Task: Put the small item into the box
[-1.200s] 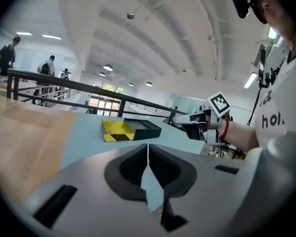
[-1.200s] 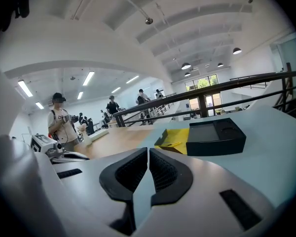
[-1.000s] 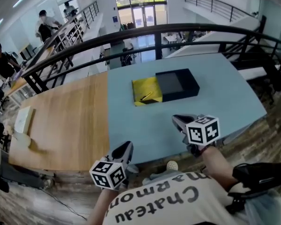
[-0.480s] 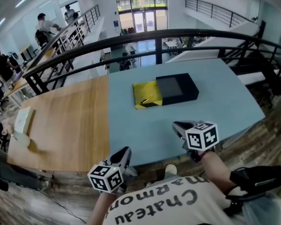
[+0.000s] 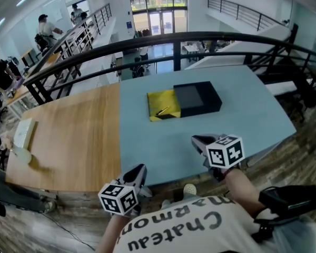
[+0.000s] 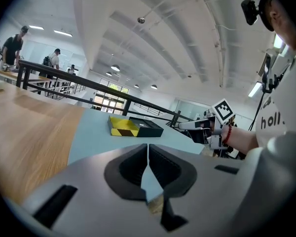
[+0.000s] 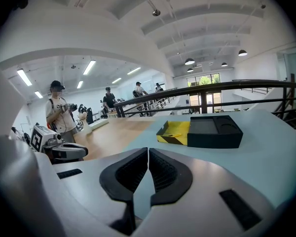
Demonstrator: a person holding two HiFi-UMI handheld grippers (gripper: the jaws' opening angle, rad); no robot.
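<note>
A black box (image 5: 199, 98) lies at the far middle of the blue table (image 5: 163, 146), with a yellow open part (image 5: 162, 105) joined to its left side. A thin gold small item (image 5: 164, 110) rests on the yellow part. Both grippers hover at the table's near edge, well short of the box. My left gripper (image 5: 139, 173) is shut and holds nothing. My right gripper (image 5: 196, 140) is also shut and empty. The left gripper view shows its shut gripper (image 6: 148, 147) and the box (image 6: 144, 127) far ahead. From the right gripper (image 7: 148, 152) the box (image 7: 213, 131) and the item (image 7: 175, 135) show.
A wooden table (image 5: 68, 136) adjoins the blue one on the left, with a pale flat object (image 5: 23, 133) near its left end. A black railing (image 5: 174, 38) runs behind both tables. Several people stand far off at the left.
Both grippers have shifted only slightly near the table's front edge. The box and the small item have not moved.
</note>
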